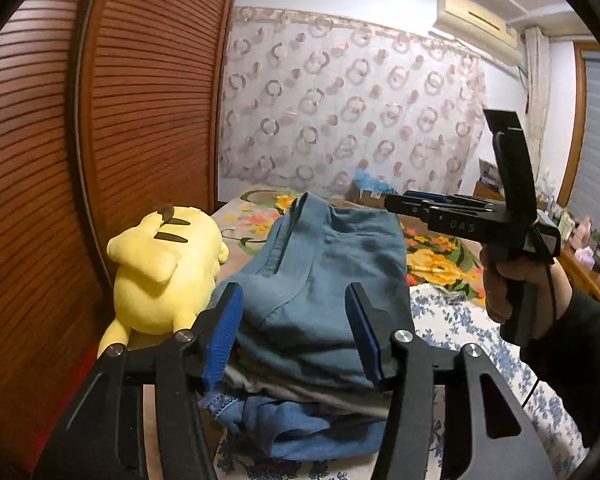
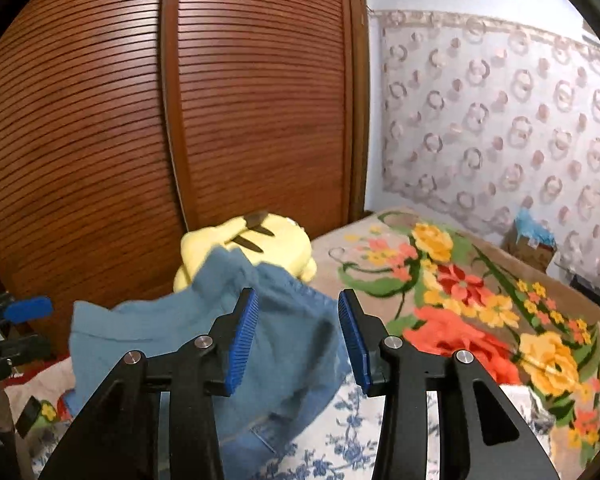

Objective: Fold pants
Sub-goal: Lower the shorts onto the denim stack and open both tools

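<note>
Beside the slatted wardrobe [image 2: 180, 120], the bed [image 2: 480, 280] carries the blue pants [image 1: 320, 280], already folded into a thick bundle next to a yellow plush toy [image 1: 160, 264]. Left tool [image 1: 294, 328] and right tool [image 2: 298, 336] both gape, holding nothing; probably only tidying remains.

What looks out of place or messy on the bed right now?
The blue pants sit in a rumpled heap, not flat, with a pale lining poking out underneath. A yellow plush toy lies face-down touching them on the left, crowding the folding space.
</note>
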The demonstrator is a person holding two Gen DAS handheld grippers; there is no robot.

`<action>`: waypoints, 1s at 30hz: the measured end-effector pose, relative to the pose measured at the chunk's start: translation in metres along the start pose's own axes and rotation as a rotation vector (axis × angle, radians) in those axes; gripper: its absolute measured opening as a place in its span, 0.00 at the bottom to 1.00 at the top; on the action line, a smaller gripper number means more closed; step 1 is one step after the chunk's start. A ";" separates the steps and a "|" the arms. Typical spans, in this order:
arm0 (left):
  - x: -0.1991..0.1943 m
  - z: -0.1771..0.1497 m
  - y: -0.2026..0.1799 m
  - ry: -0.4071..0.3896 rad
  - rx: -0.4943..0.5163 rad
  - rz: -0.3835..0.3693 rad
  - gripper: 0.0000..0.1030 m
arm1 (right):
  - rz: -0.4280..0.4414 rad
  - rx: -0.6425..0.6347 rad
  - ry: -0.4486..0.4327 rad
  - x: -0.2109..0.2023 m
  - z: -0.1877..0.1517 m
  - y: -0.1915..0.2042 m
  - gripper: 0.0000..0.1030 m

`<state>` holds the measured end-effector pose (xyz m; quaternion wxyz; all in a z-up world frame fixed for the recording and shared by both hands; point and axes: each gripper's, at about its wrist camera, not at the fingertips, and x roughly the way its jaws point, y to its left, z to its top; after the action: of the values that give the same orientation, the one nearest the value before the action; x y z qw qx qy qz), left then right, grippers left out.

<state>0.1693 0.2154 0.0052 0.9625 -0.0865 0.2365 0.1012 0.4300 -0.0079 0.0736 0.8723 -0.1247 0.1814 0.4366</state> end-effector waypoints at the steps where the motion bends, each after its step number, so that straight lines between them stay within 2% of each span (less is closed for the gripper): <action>1: 0.003 -0.002 -0.002 0.010 0.010 0.004 0.53 | 0.001 0.013 0.005 0.002 0.002 -0.002 0.42; 10: 0.038 -0.024 -0.003 0.144 0.043 0.040 0.53 | -0.035 0.063 0.020 -0.008 -0.003 -0.016 0.42; 14: 0.033 -0.025 -0.003 0.140 0.034 0.042 0.53 | -0.056 0.078 0.038 -0.008 -0.010 -0.012 0.42; 20: 0.012 -0.022 -0.018 0.110 0.057 0.022 0.53 | -0.069 0.110 0.033 -0.039 -0.020 -0.001 0.42; 30: -0.027 -0.020 -0.059 0.067 0.118 -0.059 0.53 | -0.121 0.156 -0.025 -0.137 -0.045 0.046 0.42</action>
<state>0.1511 0.1505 0.0076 0.9600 -0.0399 0.2715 0.0556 0.3081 -0.0958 0.0889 0.9063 -0.0619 0.1960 0.3693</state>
